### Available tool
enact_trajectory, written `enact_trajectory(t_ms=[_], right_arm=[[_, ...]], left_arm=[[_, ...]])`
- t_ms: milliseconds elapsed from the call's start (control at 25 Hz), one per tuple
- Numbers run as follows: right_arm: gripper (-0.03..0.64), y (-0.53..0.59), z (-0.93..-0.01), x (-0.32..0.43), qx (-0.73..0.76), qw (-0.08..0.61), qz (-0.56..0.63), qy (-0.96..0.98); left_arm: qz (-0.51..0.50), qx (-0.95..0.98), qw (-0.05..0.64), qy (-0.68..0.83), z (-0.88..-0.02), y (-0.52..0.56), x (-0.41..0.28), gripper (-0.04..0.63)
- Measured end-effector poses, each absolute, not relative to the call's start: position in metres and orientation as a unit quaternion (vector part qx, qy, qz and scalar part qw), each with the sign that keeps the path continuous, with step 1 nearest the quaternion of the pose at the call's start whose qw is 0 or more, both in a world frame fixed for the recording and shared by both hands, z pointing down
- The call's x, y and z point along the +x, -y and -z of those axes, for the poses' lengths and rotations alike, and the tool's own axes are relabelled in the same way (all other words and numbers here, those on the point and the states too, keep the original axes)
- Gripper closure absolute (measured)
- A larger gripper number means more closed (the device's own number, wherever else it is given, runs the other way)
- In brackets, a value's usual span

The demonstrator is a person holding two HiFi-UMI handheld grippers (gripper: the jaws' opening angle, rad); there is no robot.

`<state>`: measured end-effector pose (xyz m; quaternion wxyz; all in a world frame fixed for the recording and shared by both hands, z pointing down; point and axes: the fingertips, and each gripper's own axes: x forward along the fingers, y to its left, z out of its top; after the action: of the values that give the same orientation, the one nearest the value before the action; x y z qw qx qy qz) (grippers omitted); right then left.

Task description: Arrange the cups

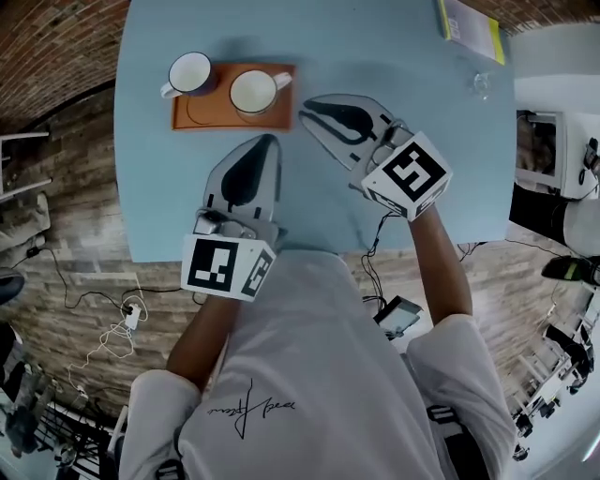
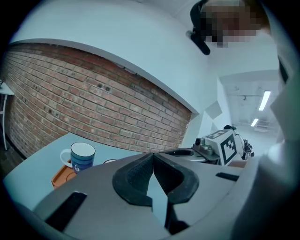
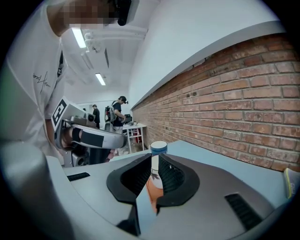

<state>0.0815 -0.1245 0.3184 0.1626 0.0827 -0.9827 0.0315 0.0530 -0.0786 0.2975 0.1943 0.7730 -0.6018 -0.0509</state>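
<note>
Saw tray (image 1: 202, 120) on table (image 1: 375, 56), toward the table's far left. Saw one cup (image 1: 190, 72) on tray's far left corner, handle out past tray's left edge. Saw second cup (image 1: 253, 91) on tray's right half, handle toward tray's right edge, apart from the first. Found left gripper (image 1: 270, 141) just before tray's near edge, by tray's near right corner. Found right gripper (image 1: 303, 110) just right of tray's right edge, tips pointing at tray. Couldn't tell whether either touched tray. Saw book (image 1: 473, 28) well right of tray and further back. Saw cables (image 1: 112, 319) on floor, before and left of tray.
</note>
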Motion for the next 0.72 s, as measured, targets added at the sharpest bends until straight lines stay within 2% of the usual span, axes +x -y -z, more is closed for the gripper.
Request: enact_trajectory(t_ms=[400,520,720], right_arm=[[0.589,0.133,-0.333,0.082,0.065,0.182,-0.032,0.981],[0.524,0.136,-0.341,0.081,0.055,0.191,-0.037,0.979],[0.511,0.145,-0.355,0.078,0.042,0.209,-0.024,0.977]], left_arm=[[0.05,0.776,0.202,0.595,-0.297,0.081,0.055,0.586],[0.048,0.777,0.206,0.594,-0.301,0.083,0.055,0.586],[0.046,0.777,0.214,0.59,-0.307,0.085,0.053,0.586]])
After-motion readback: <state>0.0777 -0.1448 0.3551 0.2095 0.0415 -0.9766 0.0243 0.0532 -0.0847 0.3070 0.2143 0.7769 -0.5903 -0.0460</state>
